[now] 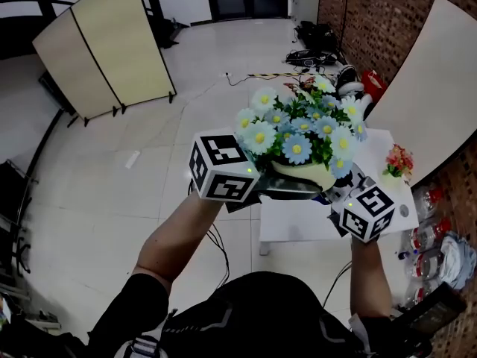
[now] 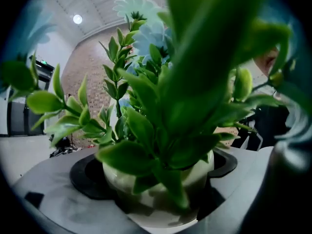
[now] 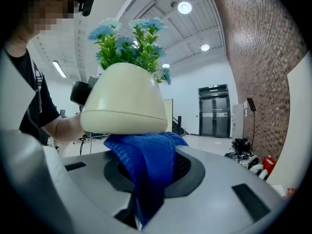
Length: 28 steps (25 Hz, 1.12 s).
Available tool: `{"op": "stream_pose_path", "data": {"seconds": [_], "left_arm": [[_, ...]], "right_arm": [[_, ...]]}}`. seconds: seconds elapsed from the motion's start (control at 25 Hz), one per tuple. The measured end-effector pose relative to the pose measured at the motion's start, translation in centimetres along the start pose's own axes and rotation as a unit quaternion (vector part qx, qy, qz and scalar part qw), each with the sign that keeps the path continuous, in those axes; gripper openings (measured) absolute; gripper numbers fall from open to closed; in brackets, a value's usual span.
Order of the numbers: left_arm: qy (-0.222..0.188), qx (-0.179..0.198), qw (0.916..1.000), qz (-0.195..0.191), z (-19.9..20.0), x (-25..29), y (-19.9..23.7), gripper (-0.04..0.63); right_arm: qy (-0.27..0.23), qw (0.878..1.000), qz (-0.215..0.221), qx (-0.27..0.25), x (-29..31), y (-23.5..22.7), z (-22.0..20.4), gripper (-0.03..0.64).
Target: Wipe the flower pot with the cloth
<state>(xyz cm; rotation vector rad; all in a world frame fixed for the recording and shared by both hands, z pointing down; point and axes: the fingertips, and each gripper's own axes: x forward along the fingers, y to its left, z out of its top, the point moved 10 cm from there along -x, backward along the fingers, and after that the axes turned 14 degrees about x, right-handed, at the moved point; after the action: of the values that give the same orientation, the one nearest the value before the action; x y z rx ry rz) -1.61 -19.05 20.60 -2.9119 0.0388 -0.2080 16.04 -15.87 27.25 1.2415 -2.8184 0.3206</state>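
In the left gripper view, the left gripper [image 2: 156, 194] has its jaws spread around the flower pot [image 2: 119, 178] and pressed on its sides. The pot is cream, smooth and glossy, and sits in the dark recess between the jaws. Green leaves [image 2: 161, 106] fill most of the frame, with pale blue flower heads blurred above them.

In the right gripper view, the right gripper [image 3: 141, 209] has its jaws pressed together on a blue knitted cloth [image 3: 146, 160], pinching its lower end. The cloth bunches upward, and its top lies against the underside of the pot, which hangs above the jaws. From here the pot shows a rounded cream body with a raised band at its lower edge. The person's left hand and forearm [image 3: 63, 128] are visible behind it.

In the head view, the only printed patterns are the black and white square markers on the two gripper cubes. Both bare forearms reach forward, the left from the lower left and the right from the lower right, and meet at the pot. The pot is held in the air above a white worktop [image 1: 298, 218], under a dome of blue and white daisies [image 1: 298, 129]. A small red flower bunch [image 1: 399, 160] stands at the worktop's far right corner. A beige folding screen [image 1: 104, 47] stands on the tiled floor at upper left.
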Motion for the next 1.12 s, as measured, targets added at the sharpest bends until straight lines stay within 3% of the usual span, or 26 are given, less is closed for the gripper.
{"op": "stream_pose_path", "data": {"seconds": [0.08,0.2,0.4,0.84,1.12], "left_arm": [[-0.007,-0.008,0.9999,0.006,0.8,-0.7,0.6,0.549],[0.015,-0.013,0.9982,0.057,1.7,-1.6,2.9,0.551],[0.017,-0.035,0.9936,0.106,-0.2,-0.6,5.1,0.550],[-0.007,-0.062,0.9965,0.057,-0.2,0.1,3.9,0.550],[-0.008,-0.051,0.9977,0.044,1.4,-0.8,2.6,0.550]], "right_arm": [[-0.001,1.000,-0.002,0.003,0.3,0.3,1.0,0.081],[-0.010,1.000,-0.001,0.009,-0.2,1.3,1.9,0.081],[-0.029,0.999,0.027,0.004,-1.1,3.0,0.4,0.081],[-0.029,0.999,0.026,-0.008,2.5,4.6,0.0,0.081],[-0.032,0.999,0.007,0.013,4.4,3.9,0.9,0.081]]}}
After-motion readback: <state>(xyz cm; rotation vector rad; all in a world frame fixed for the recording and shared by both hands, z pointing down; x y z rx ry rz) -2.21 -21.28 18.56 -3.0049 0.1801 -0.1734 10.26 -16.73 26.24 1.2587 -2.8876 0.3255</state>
